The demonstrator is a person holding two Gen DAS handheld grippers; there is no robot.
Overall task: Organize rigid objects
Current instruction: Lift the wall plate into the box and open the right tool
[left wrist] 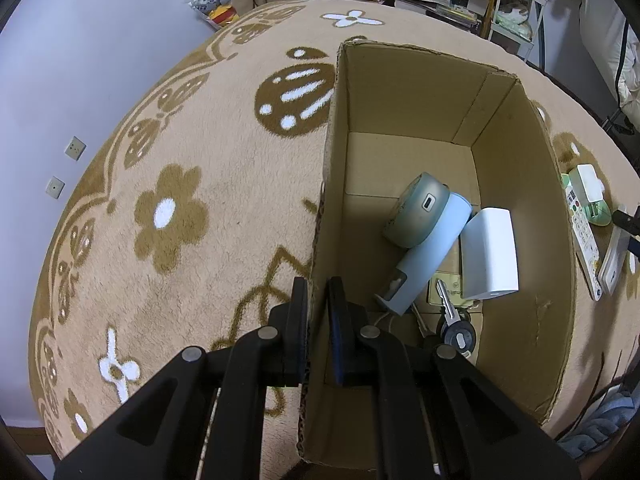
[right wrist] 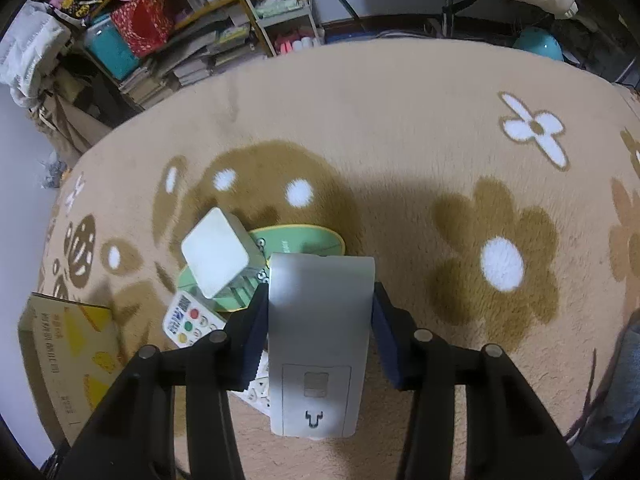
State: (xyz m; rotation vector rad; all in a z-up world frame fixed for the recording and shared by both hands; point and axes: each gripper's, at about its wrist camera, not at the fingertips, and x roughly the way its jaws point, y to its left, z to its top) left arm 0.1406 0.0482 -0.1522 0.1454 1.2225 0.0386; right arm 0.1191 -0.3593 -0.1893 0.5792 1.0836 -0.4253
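An open cardboard box [left wrist: 400, 88] stands on the carpet. My left gripper [left wrist: 317, 286] is shut on its near left wall, one finger outside and one inside. Inside the box lie a round grey-green device [left wrist: 416, 210], a light blue cylinder [left wrist: 428, 256], a white block [left wrist: 488, 256] and keys [left wrist: 452, 316]. In the right wrist view my right gripper [right wrist: 319, 292] is shut on a flat white plastic device [right wrist: 316, 340], both pads against its long sides. Just left of it are a white cube [right wrist: 216, 252], a green oval piece [right wrist: 304, 240] and a white remote [right wrist: 192, 320].
The box's printed outer wall [right wrist: 68, 340] is at the lower left of the right wrist view. The flowered beige carpet [right wrist: 400, 120] stretches to the right and beyond. Shelves with books and bottles [right wrist: 192, 32] stand past the carpet's far edge. A sleeve [right wrist: 616, 400] shows at the right.
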